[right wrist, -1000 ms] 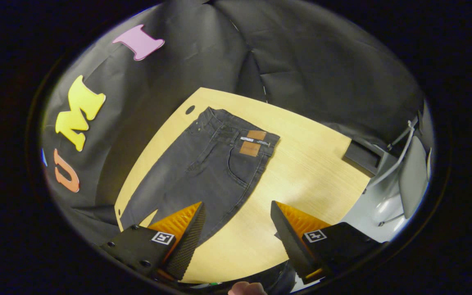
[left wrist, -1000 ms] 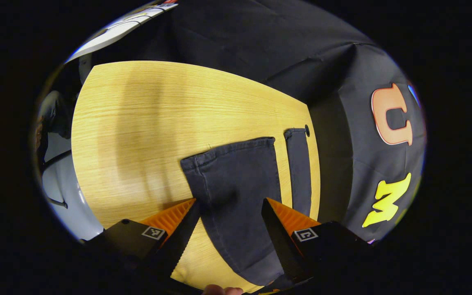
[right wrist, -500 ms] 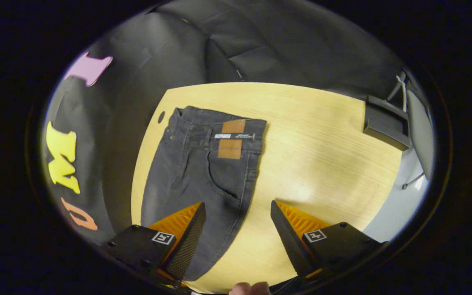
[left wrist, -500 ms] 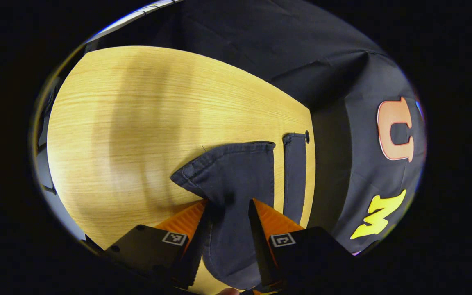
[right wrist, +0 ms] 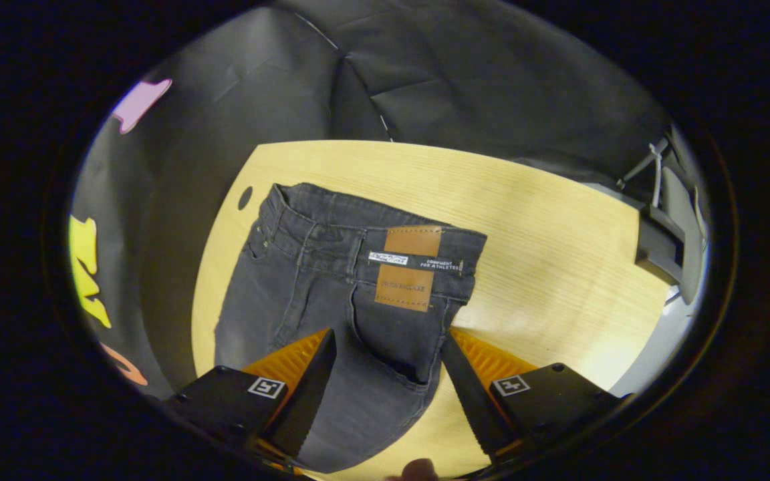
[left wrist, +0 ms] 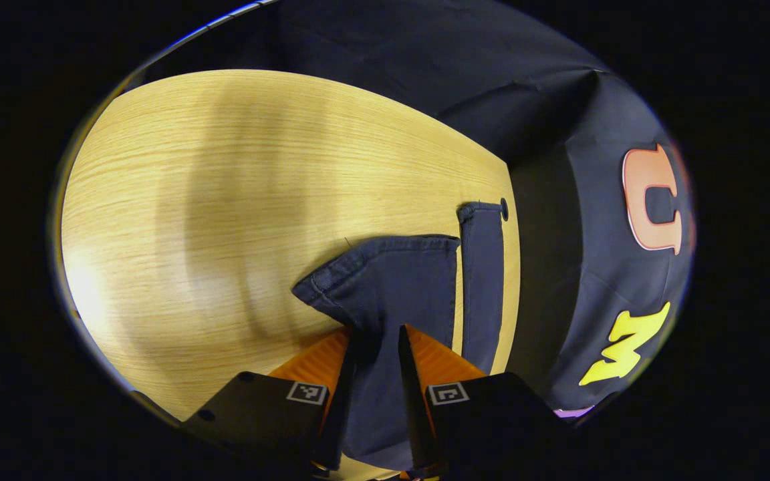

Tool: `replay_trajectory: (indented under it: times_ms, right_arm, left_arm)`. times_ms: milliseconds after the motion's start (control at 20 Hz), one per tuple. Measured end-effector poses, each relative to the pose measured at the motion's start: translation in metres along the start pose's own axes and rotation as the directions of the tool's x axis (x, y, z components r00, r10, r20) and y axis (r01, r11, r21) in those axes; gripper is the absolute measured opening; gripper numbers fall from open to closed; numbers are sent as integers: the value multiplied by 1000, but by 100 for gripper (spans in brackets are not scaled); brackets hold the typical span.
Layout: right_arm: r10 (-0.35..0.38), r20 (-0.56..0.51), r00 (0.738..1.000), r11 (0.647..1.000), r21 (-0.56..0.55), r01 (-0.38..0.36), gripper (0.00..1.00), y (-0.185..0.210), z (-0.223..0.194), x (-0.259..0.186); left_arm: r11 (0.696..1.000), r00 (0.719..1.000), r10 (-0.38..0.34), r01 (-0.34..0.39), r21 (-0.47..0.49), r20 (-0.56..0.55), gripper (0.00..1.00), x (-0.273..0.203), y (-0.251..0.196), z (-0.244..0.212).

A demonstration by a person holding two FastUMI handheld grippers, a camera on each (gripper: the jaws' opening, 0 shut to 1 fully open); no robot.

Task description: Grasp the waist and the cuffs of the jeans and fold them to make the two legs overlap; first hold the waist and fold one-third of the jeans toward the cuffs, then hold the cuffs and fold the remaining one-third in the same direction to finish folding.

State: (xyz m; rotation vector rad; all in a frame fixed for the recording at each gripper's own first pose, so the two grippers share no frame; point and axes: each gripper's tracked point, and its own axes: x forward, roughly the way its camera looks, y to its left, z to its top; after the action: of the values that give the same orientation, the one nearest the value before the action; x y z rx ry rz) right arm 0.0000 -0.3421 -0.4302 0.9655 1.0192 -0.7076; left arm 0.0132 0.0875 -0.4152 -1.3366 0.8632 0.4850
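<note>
- Since the earlier frames, the left gripper (left wrist: 375, 334) has drawn its fingers together on the near leg of the dark grey denim jeans (left wrist: 398, 294), bunching the cloth between them; a second ago they stood wide apart over it.
- In the right gripper view, the waist of the jeans (right wrist: 358, 247) now sits closer and larger than before.
- The left gripper's two fingers press on a fold of the leg just below its cuff (left wrist: 385, 250), which lifts at one corner.
- The other leg's cuff (left wrist: 482, 210) lies flat near the far edge of the pale wooden bench (left wrist: 224, 200), beside a small round hole in the top.
- The right gripper (right wrist: 388, 364) hangs with its fingers well apart above the seat of the jeans, one finger on each side of a back pocket.
- A tan leather patch (right wrist: 405, 277) sits on the waistband, and the waist lies towards the bench's far corner.
- A fingertip (right wrist: 418, 469) shows at the bottom edge of the right gripper view.
</note>
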Motion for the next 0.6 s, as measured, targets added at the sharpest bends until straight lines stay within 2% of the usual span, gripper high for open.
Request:
replay_trajectory:
  times_ms: [50,100,150,200,300,350,400,450,500,550,600]
  right_arm:
    - [-49,2,999,999,-18,49,96,-6,-2,1]
    - [-93,7,996,995,-31,94,92,-12,-2,2]
    - [-119,1,993,993,-26,119,75,-14,0,3]
    - [-176,2,984,984,-2,176,57,-23,3,3]
    - [-208,-15,978,976,60,208,22,-26,2,3]
    - [-201,-34,979,977,66,203,20,-27,2,4]
    - [-187,-43,982,980,64,189,5,-25,5,4]
    - [-168,-57,984,984,58,171,7,-25,2,4]
    - [-150,-62,987,986,62,153,7,-24,2,2]
    - [-127,-64,990,988,76,132,7,-23,5,0]
    - [-103,-61,993,990,95,108,0,-21,4,-4]
  left_arm:
    - [1000,1000,6,-6,4,-1,40,4,0,0]
    - [1000,1000,13,-13,5,-2,33,6,1,0]
    - [1000,1000,16,-16,7,-5,28,6,0,0]
    - [1000,1000,20,-19,11,-11,20,6,0,-1]
    - [1000,1000,22,-22,15,-19,13,4,1,0]
    - [1000,1000,21,-21,14,-23,11,2,-1,1]
    - [1000,999,25,-24,14,-27,8,-1,0,1]
    - [999,999,33,-32,16,-34,7,-4,2,-1]
    - [999,998,37,-37,18,-45,0,-9,2,-2]
    - [999,997,48,-47,19,-59,5,-12,2,-3]
    - [998,995,64,-62,17,-73,4,-18,2,-5]
